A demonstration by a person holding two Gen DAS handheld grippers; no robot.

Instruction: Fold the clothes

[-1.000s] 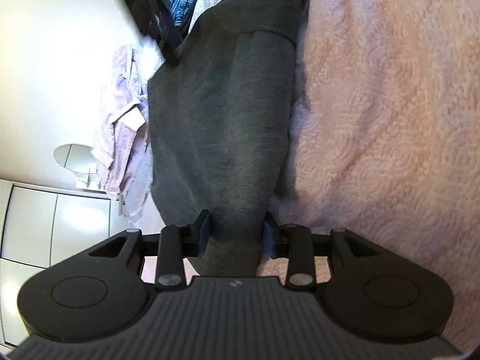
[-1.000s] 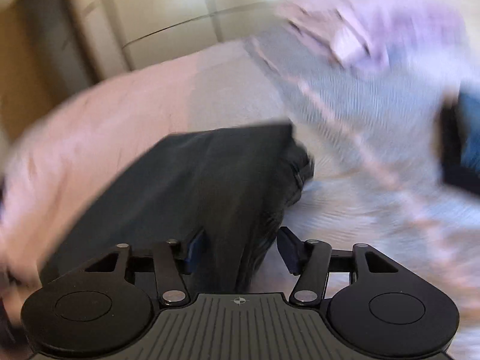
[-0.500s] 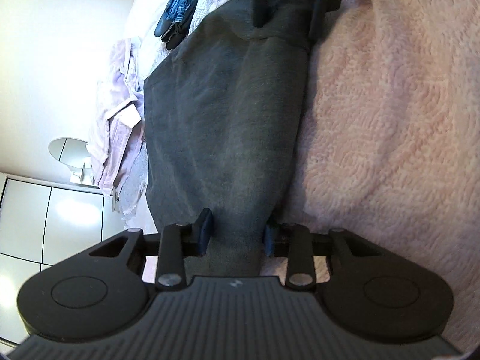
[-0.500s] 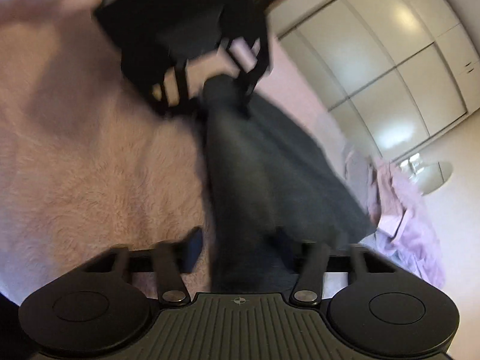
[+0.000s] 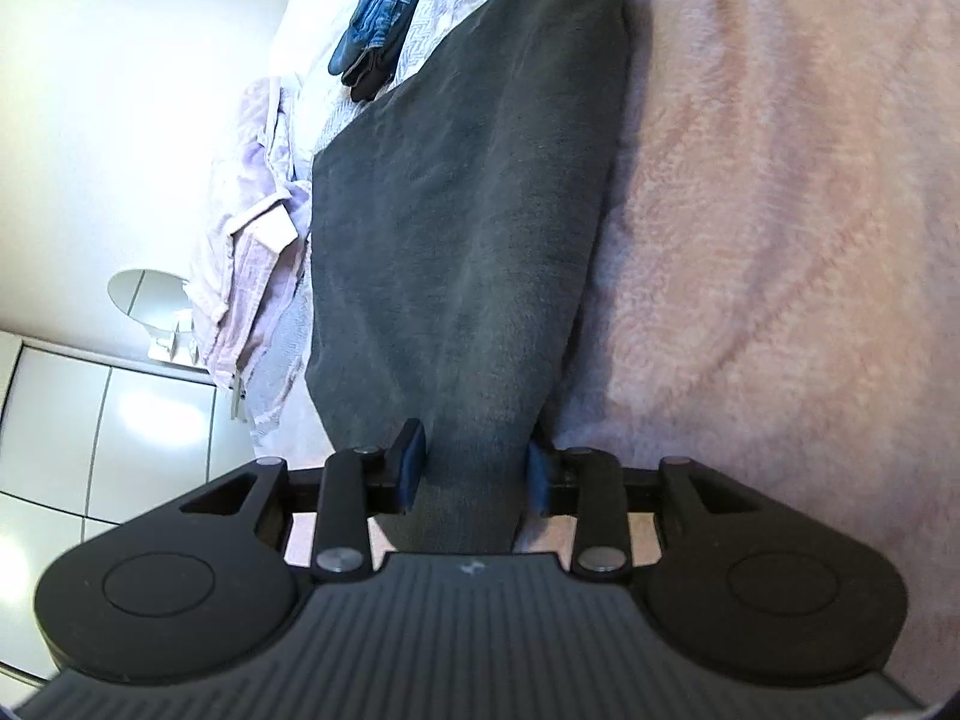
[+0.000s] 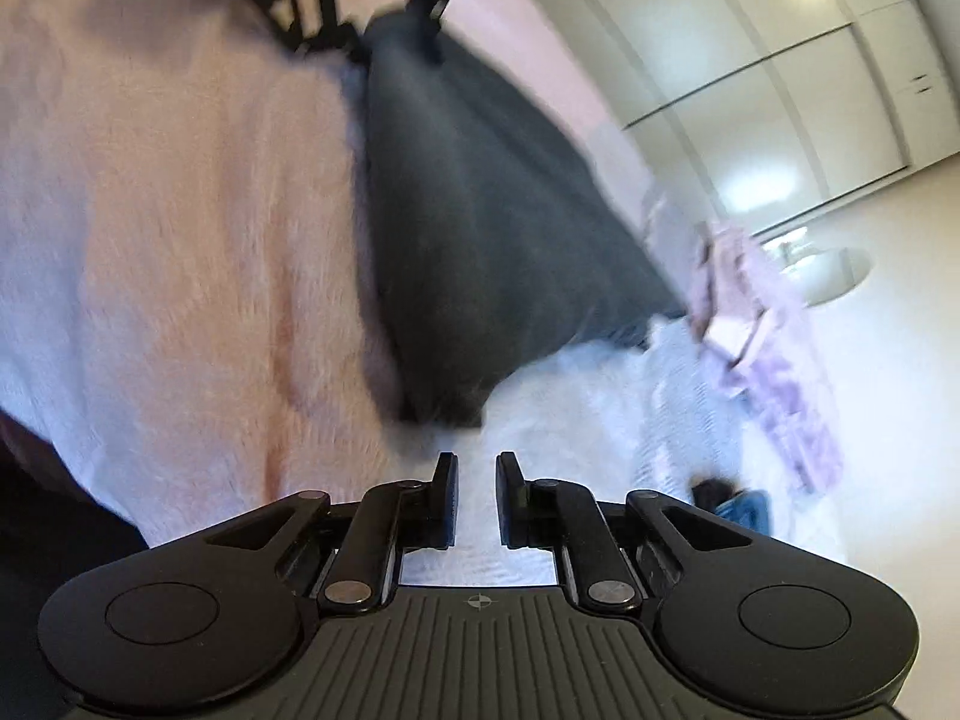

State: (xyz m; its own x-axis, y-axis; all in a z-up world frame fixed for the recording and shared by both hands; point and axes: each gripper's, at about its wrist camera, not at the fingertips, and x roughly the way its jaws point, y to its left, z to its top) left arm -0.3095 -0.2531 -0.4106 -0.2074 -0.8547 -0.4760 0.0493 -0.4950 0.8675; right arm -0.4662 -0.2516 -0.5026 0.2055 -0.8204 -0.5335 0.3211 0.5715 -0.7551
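My left gripper (image 5: pixel 474 468) is clenched on the near end of the dark garment (image 5: pixel 468 192), which stretches away from it along the bed. My right gripper (image 6: pixel 477 498) is released, jaws slightly apart and holding nothing, just short of the garment's far end. To the right of the garment from the left view the pink blanket (image 5: pixel 780 210) lies bare and wide. On its left edge crowd a lilac shirt (image 5: pixel 252 228) and, farther off, folded jeans (image 5: pixel 384 12).
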